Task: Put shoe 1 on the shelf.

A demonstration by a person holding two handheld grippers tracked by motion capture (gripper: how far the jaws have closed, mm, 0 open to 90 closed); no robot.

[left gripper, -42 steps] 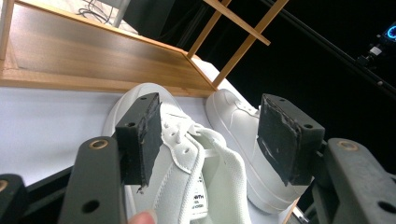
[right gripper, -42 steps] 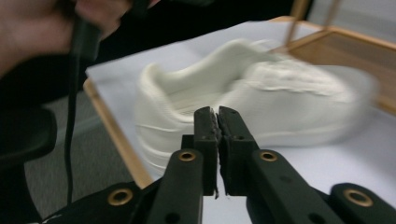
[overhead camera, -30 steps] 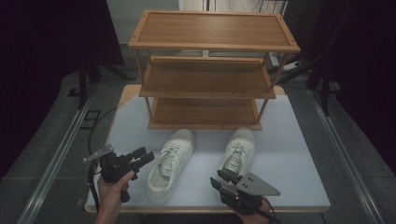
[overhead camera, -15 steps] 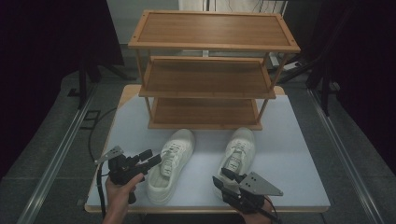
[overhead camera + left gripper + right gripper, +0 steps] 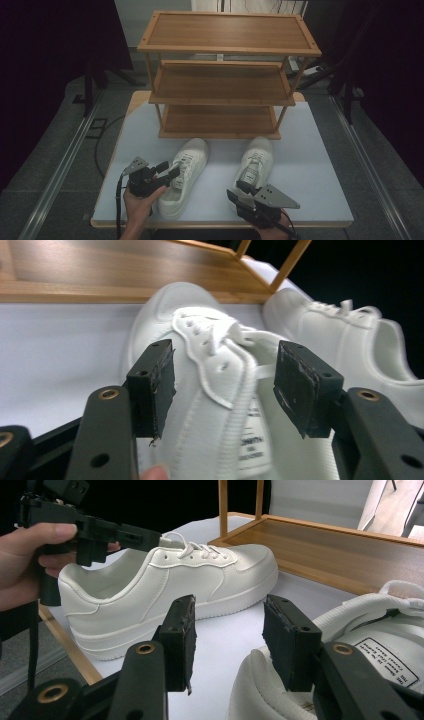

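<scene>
Two white sneakers lie on the pale tabletop, toes toward a wooden rack. The left sneaker (image 5: pixel 186 172) has my left gripper (image 5: pixel 169 170) at its collar, held by a hand. In the left gripper view that gripper (image 5: pixel 227 385) is open, its pads either side of the left sneaker's (image 5: pixel 200 340) tongue and laces, not pressing. The right sneaker (image 5: pixel 256 165) lies just ahead of my right gripper (image 5: pixel 241 192). In the right gripper view this gripper (image 5: pixel 232 640) is open, one pad beside the right sneaker's (image 5: pixel 370 650) heel collar; the left sneaker (image 5: pixel 175 595) lies beyond.
A three-tier wooden shoe rack (image 5: pixel 220 75) stands at the back of the table (image 5: pixel 315 150), its shelves bare. The lowest shelf (image 5: pixel 217 120) sits just past the sneaker toes. Dark floor and metal rails surround the table. The table's near edge is close behind both grippers.
My left gripper has moved right, from beside the left sneaker to over its collar. The right gripper has stayed about where it was.
</scene>
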